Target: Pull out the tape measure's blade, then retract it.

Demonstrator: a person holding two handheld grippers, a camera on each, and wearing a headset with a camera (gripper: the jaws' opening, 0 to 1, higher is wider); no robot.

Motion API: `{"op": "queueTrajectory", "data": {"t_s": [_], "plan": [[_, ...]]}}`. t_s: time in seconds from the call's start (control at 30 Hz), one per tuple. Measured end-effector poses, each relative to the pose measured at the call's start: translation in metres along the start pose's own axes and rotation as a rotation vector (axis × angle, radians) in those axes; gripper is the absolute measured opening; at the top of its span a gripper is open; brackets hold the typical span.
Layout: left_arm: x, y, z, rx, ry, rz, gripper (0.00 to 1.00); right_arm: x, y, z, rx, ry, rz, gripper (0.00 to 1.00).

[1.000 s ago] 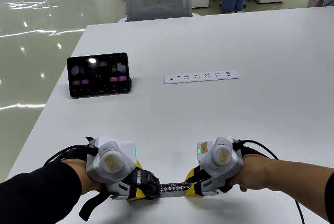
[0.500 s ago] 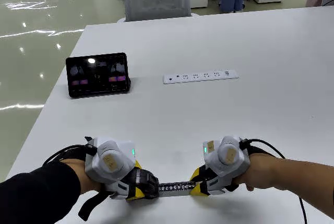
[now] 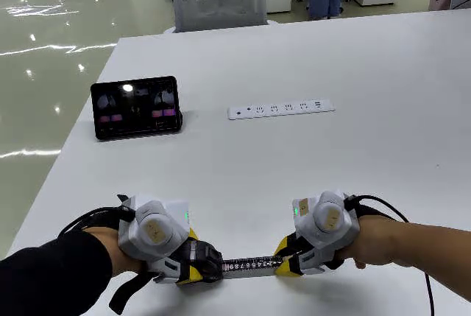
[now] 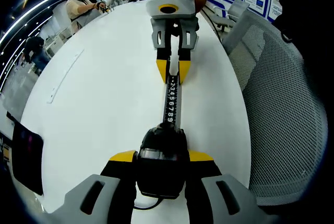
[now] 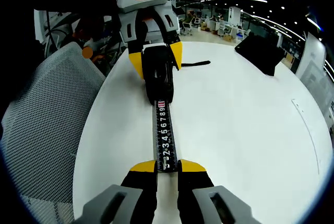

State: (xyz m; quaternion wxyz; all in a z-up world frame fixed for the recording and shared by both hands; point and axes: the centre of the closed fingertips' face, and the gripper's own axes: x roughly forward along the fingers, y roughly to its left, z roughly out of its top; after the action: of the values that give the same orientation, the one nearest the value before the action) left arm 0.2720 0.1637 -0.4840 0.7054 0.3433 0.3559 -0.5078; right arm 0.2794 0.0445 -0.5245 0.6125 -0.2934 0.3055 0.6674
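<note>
Tape measure point(image 3: 208, 261), blade part drawn, strung between my two grippers at the near edge of the table point(image 3: 294, 169).

Case point(image 4: 162, 156): black, chunky, rounded, glossy plastic. My left gripper point(image 3: 195, 257) is clamped on it, one yellow-tipped jaw on each flank. Blade point(image 5: 163, 130): thin flat strip, dark with white printed digits. My right gripper point(image 5: 167, 167) pinches its free end. The blade's long axis runs straight from case to right gripper, left to right across me, low over the smooth white tabletop. I cannot tell whether it touches the table.
</note>
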Motion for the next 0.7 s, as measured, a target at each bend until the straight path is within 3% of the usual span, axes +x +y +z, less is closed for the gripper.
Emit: {"op": "queueTrajectory", "data": {"t_s": [0.7], "plan": [[0.002,0.000,0.001,-0.005,-0.003,0.000,0.30,-0.017,-0.002,-0.018,-0.006,0.024,-0.006,0.11]]}}
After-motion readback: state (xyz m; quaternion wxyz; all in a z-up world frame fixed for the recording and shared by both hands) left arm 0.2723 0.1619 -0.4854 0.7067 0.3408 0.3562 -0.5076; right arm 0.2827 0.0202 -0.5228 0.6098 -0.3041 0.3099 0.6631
